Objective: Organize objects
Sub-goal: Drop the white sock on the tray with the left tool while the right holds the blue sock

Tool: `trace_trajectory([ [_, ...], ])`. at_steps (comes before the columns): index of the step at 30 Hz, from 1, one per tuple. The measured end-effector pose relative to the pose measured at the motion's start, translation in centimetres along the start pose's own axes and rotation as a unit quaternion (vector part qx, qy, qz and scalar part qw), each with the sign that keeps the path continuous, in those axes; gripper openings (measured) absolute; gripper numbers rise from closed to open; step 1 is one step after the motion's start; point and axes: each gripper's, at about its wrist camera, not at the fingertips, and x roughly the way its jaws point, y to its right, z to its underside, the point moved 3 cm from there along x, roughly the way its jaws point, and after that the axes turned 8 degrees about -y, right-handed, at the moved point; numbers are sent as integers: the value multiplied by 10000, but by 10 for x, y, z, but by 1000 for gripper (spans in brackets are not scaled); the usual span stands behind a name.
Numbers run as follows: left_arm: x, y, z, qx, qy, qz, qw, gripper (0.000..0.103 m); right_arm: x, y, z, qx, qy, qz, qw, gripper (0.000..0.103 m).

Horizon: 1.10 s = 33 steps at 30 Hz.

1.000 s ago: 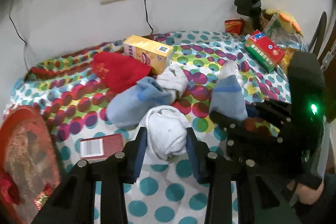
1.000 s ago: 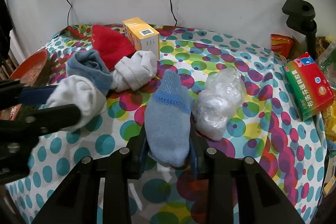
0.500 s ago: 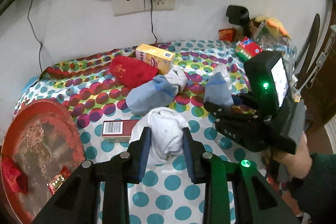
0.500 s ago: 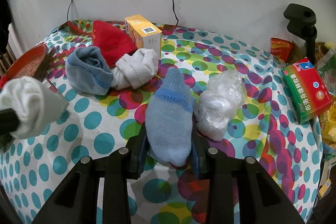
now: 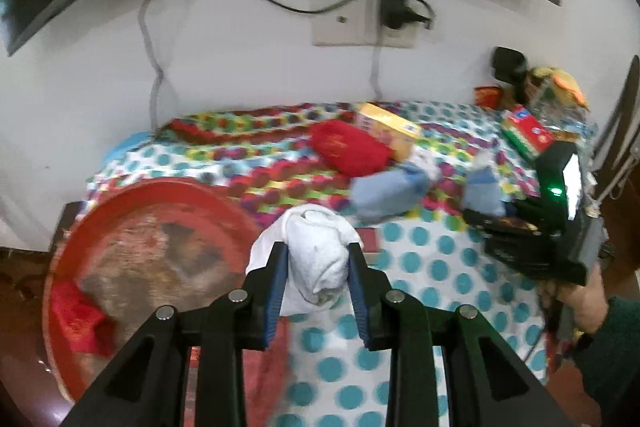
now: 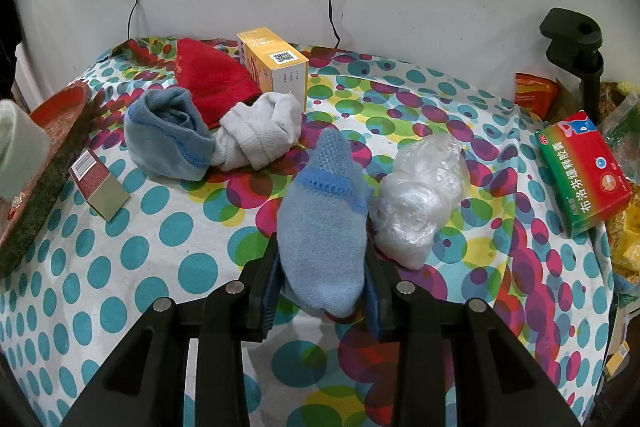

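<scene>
Left tool (image 5: 316,267) gripping white sock bundle (image 5: 318,255), carrying it clear of bench (image 5: 424,267). Red tray (image 5: 132,195) lying lower left of frame, just beside bundle; left hand nearer. Right tool (image 6: 322,283) clamping blue sock (image 6: 322,223), toe pointing to frame top.

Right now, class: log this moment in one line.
left gripper: shut on white sock | right gripper: shut on blue sock

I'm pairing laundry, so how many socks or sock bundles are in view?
4. A white bundle in the left tool, a blue sock in the right tool, and a blue bundle and white bundle on the cloth. More may be hidden.
</scene>
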Motion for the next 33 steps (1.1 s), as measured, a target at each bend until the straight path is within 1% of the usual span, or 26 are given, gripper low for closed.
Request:
trace_trajectory([
  [3, -3, -25, -1, -136, -18, -196, 9997, 30, 0, 0, 0, 2, 1, 3, 10000, 33],
  [9, -3, -93, -1, -527, -92, -659, 9964, 30, 0, 0, 0, 1, 1, 19, 10000, 33],
  [13, 5, -133, 0, -811, -246, -793, 9932, 30, 0, 0, 0, -8, 2, 45, 10000, 33],
  [15, 9, -154, 2, -970, -313, -917, 9906, 30, 0, 0, 0, -18, 3, 62, 10000, 33],
  [18, 17, -182, 3, -1175, -389, -953, 9877, 30, 1, 2, -1, -29, 5, 77, 10000, 33],
  [24, 35, -221, 3, -1325, -531, -1099, 9836, 30, 0, 1, -1, -31, 5, 84, 10000, 33],
  [28, 45, -234, 4, -1385, -592, -1068, 9828, 32, 0, 1, -1, -35, 5, 92, 10000, 33],
  [30, 50, -239, 5, -1399, -608, -1157, 9815, 32, 0, 1, -1, -37, 5, 94, 9999, 33],
  [33, 54, -244, 9, -1422, -625, -1174, 9809, 32, 0, 1, -1, -53, 8, 119, 9999, 33],
])
